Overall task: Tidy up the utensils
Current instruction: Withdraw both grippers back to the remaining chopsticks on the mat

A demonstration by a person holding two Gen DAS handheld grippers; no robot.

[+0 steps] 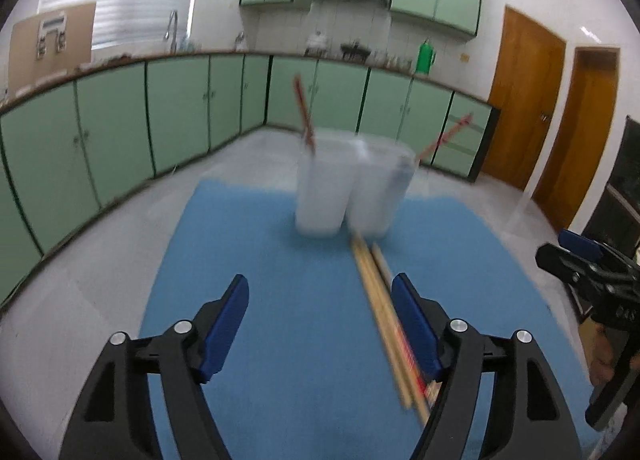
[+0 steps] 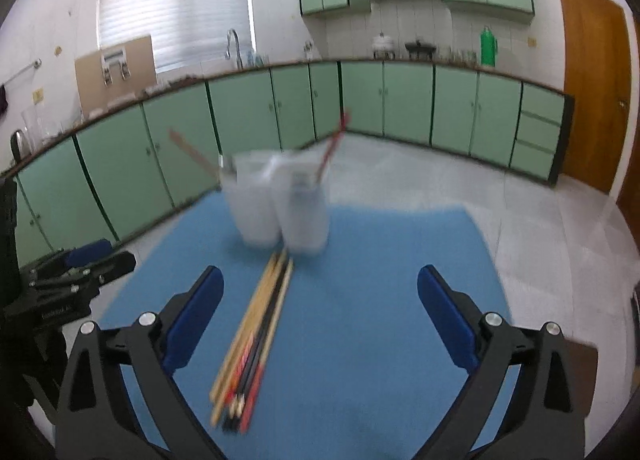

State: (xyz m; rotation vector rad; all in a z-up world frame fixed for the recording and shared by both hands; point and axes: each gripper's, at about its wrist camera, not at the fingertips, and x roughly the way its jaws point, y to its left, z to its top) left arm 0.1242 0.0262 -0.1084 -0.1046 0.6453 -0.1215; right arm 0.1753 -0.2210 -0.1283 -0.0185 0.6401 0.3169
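Note:
A bundle of chopsticks (image 2: 256,332) in wood, black and red lies on a blue mat (image 2: 360,300), pointing at two translucent white cups (image 2: 280,208) side by side at the mat's far end. Each cup holds a red-tipped chopstick (image 2: 332,148) leaning outward. My right gripper (image 2: 320,288) is open and empty above the mat, the bundle just inside its left finger. In the left wrist view my left gripper (image 1: 320,296) is open and empty, with the chopsticks (image 1: 384,308) next to its right finger and the cups (image 1: 352,192) ahead. Both views are blurred.
The blue mat (image 1: 260,260) lies on a pale tabletop. Green cabinets line the room behind, with wooden doors (image 1: 524,108) at the right. The other gripper shows at the edge of each view: the right gripper (image 1: 592,276) and the left gripper (image 2: 68,276).

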